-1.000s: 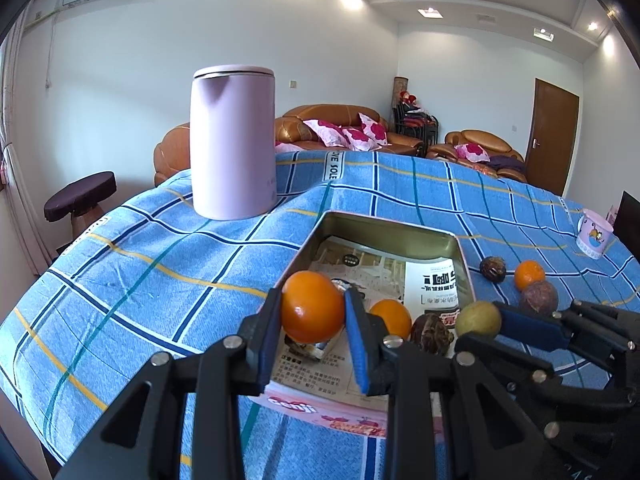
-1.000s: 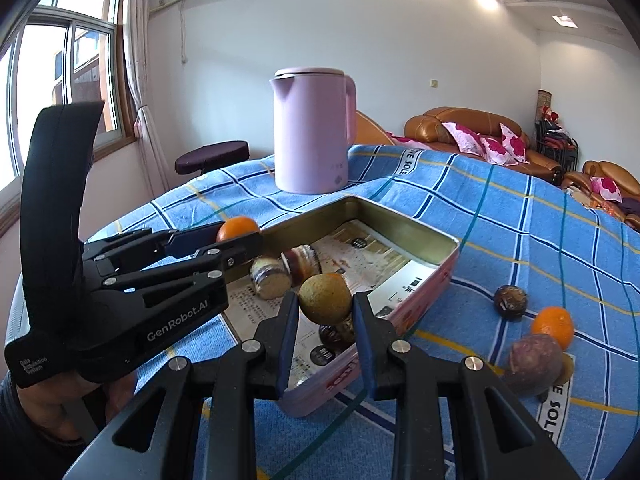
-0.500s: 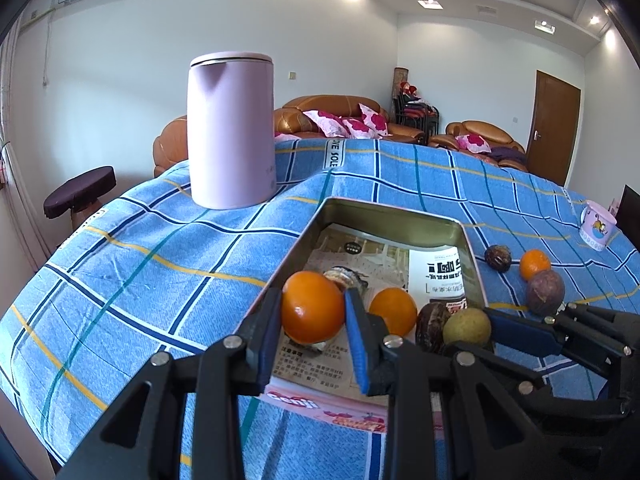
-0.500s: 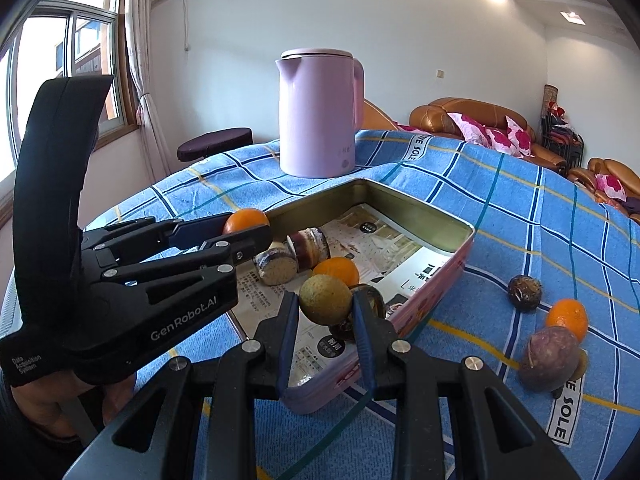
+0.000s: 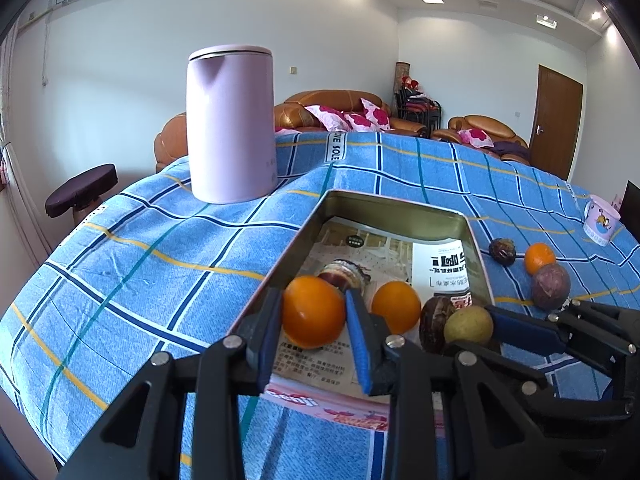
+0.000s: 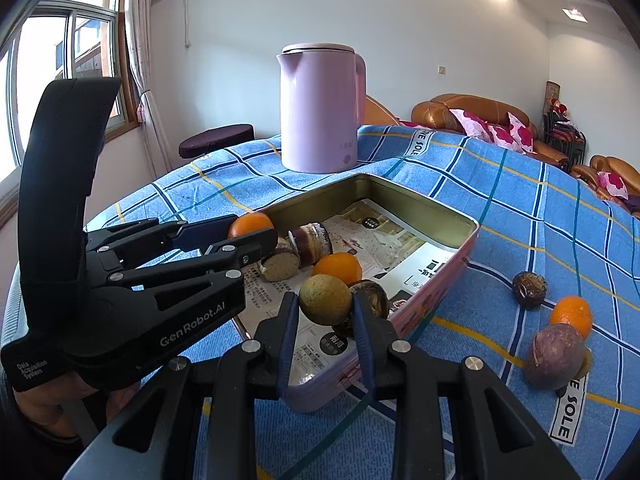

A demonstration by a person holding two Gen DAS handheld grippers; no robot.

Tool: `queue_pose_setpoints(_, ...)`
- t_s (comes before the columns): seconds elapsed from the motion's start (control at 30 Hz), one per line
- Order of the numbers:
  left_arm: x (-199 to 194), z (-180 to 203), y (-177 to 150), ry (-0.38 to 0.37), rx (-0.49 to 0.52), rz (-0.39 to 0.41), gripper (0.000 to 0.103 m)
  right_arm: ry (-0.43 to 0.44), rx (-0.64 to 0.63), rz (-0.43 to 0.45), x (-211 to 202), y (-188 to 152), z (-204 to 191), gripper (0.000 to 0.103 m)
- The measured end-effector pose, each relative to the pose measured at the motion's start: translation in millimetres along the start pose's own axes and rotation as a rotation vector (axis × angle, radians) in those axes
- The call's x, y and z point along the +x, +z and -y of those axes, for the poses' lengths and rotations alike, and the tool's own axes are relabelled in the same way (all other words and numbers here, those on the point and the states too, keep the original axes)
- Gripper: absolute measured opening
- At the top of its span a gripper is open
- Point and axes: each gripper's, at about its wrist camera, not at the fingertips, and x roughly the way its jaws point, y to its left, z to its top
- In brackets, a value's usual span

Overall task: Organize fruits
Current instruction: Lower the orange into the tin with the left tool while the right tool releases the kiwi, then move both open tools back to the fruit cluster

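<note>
My left gripper [image 5: 312, 320] is shut on an orange [image 5: 313, 311] just over the near left corner of the paper-lined metal tin [image 5: 394, 208]. My right gripper [image 6: 325, 312] is shut on a yellow-green round fruit [image 6: 325, 299] over the tin's near end [image 6: 320, 390]. In the tin lie another orange [image 5: 396, 306], a dark brown fruit [image 5: 434, 322] and cut fruit pieces [image 6: 298, 250]. The right gripper shows at the left wrist view's lower right [image 5: 492, 326], and the left gripper at the right wrist view's left [image 6: 256, 230]. On the cloth right of the tin rest a dark fruit [image 6: 529, 290], an orange [image 6: 571, 315] and a purple fruit [image 6: 554, 356].
A tall pink kettle [image 5: 230, 124] stands on the blue checked tablecloth [image 5: 140, 248] behind the tin. A small printed cup [image 5: 601, 225] sits at the far right. A hand [image 6: 72, 400] holds the left gripper's handle. A stool [image 5: 82, 190] and sofas lie beyond the table.
Both grippers have sunk a little toward the tin, each keeping its fruit; the green fruit now hangs lower, close to the dark fruit and the orange inside.
</note>
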Motion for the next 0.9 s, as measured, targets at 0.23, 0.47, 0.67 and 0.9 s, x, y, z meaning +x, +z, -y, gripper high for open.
queue_pose_setpoints(0.23,-7,-3,3,0.014,-0.009,0.019,0.042,0.024,0.004,-0.004,1,0,1,0.03)
queue_pose_setpoints(0.47,-23,-4,11,0.018,-0.042,0.068,0.072,0.005,0.01,0.026,-8,0,6,0.043)
queue_pose_setpoints(0.67,-32,25,18,-0.03,0.005,0.086,0.072,-0.043,0.06,0.058,-32,-4,32,0.043)
queue_pose_setpoints(0.9,-36,84,21,-0.116,0.102,0.087,0.075,-0.193,0.169,0.088,-76,-26,94,0.045)
